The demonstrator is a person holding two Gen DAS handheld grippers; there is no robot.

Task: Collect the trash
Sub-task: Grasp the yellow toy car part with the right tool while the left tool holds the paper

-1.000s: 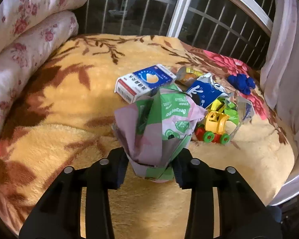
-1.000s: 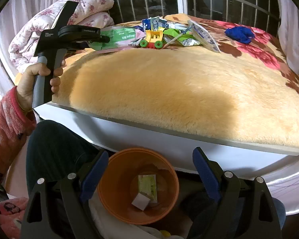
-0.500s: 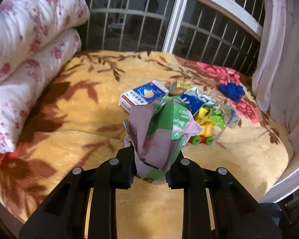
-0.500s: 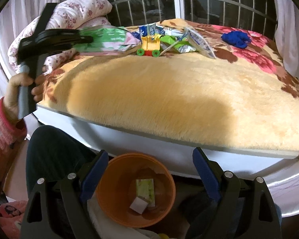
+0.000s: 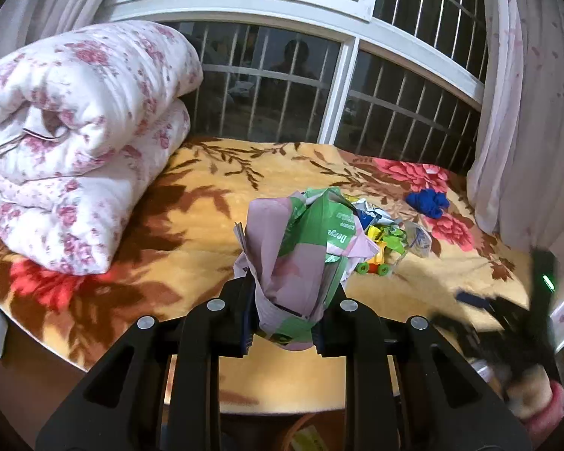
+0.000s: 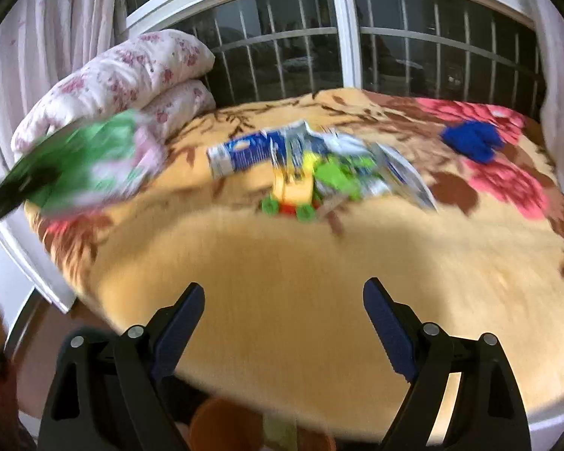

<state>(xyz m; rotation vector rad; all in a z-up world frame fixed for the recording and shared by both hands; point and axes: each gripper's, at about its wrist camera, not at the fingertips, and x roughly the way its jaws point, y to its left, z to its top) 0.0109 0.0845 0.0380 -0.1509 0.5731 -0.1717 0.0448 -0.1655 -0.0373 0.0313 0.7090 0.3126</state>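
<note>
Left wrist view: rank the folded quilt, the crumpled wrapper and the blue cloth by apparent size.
1. Folded quilt, largest.
2. Crumpled wrapper, though held close to the camera, which inflates it.
3. Blue cloth, smallest, though farthest away.

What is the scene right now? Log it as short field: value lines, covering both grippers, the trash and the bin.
left gripper: shut on the green and pink wrapper, raised above the blanket
right gripper: open, nothing between its fingers, over the blanket's near edge
trash on the blanket: blue and white carton, crumpled packets beside it
other things on the blanket: toy truck, blue cloth, folded floral quilt
orange bin: below the bed edge, only partly in view
</note>
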